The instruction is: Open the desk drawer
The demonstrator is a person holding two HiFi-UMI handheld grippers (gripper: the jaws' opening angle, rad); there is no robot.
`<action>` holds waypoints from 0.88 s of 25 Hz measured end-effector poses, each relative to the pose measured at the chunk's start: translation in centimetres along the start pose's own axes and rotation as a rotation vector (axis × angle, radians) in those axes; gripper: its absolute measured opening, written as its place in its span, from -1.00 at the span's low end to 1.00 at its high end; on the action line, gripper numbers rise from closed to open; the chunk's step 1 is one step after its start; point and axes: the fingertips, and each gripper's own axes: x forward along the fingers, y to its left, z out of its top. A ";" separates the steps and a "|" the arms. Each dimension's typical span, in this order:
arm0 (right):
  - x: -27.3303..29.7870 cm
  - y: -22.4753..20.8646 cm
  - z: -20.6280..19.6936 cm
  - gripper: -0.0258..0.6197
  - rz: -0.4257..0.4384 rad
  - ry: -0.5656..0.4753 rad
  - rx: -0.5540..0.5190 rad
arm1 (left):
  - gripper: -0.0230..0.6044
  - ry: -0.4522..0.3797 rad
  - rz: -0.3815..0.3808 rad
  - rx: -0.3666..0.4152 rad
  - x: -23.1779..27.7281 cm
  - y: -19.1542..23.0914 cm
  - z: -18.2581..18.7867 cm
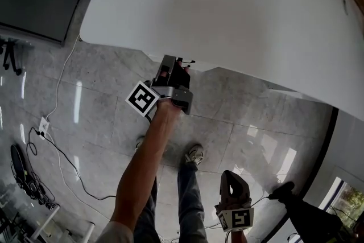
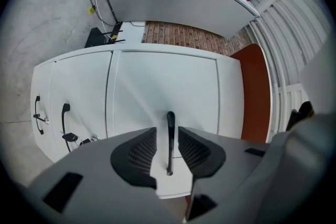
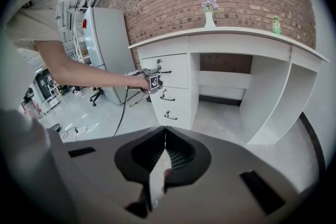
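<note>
The left hand-held gripper (image 2: 167, 130) is held level against the front of the top drawer (image 3: 169, 70), the highest of three under one end of the white table (image 1: 227, 8). Its jaws are spread, and the drawer's dark bar handle (image 2: 170, 119) stands between the pads with a gap on either side. The right hand-held gripper (image 3: 165, 131) hangs low and well back from the table, angled down, its jaws pressed together at the tips on nothing.

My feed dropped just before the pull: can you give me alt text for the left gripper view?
The left gripper has its jaws apart on either side of a black drawer handle, not pressing it. The handle sits on a white drawer front; a second handle shows at the picture's left.
</note>
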 end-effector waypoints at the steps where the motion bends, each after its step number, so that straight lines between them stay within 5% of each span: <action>1: 0.0 -0.1 0.0 -0.87 -0.002 0.000 0.004 | -0.58 -0.004 0.003 0.009 0.0 0.0 0.1; 4: -0.1 -0.2 -0.1 -0.87 -0.004 0.009 0.007 | -0.80 0.000 -0.007 0.044 0.0 -0.4 0.1; 22: -0.4 0.9 -0.5 -0.87 0.001 -0.015 0.020 | -0.83 -0.006 -0.048 0.021 -0.5 -1.0 0.1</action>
